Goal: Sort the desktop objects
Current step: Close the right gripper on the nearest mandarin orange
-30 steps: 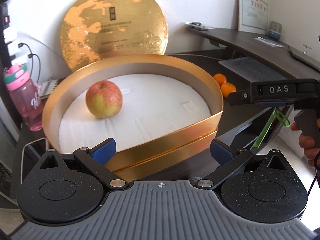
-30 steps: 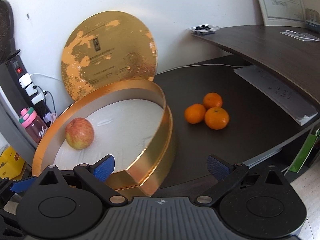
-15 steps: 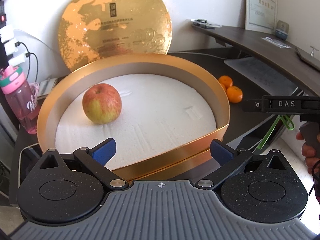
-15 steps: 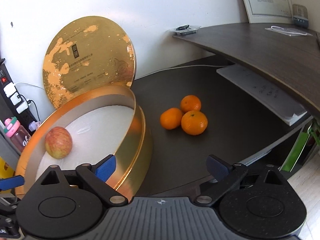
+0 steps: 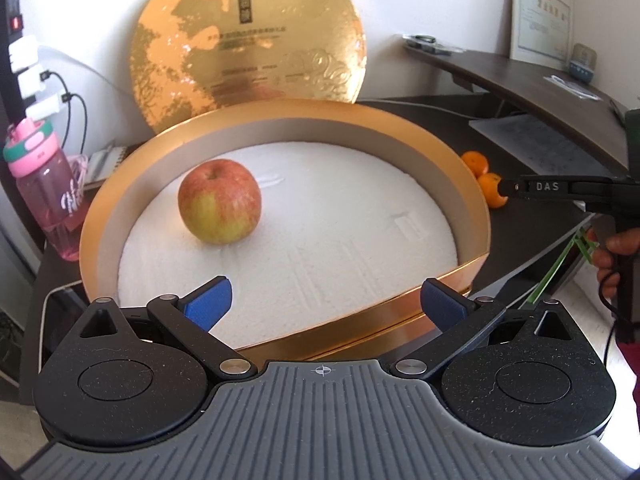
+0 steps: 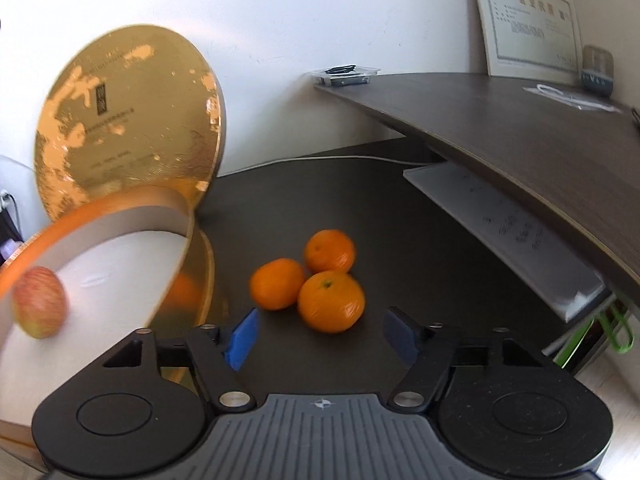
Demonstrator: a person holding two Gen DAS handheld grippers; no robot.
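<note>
Partly hidden: mandarins [image 5: 484, 180] behind gold box [image 5: 472, 204] rim.

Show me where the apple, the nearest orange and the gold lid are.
apple [image 5: 219, 202], left wrist view, middle of its skin.
nearest orange [image 6: 331, 301], right wrist view, middle of its front face.
gold lid [image 5: 248, 36], left wrist view, middle of its face.

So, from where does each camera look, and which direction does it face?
Left wrist: sits on the left gripper, looks down into the gold box holding the apple; shows its own open jaws, plus the person's hand on the right gripper.
Right wrist: sits on the right gripper, faces the three oranges on the desk; its jaws, just narrowed, hold nothing.
Shared: box, apple, oranges, gold lid.
</note>
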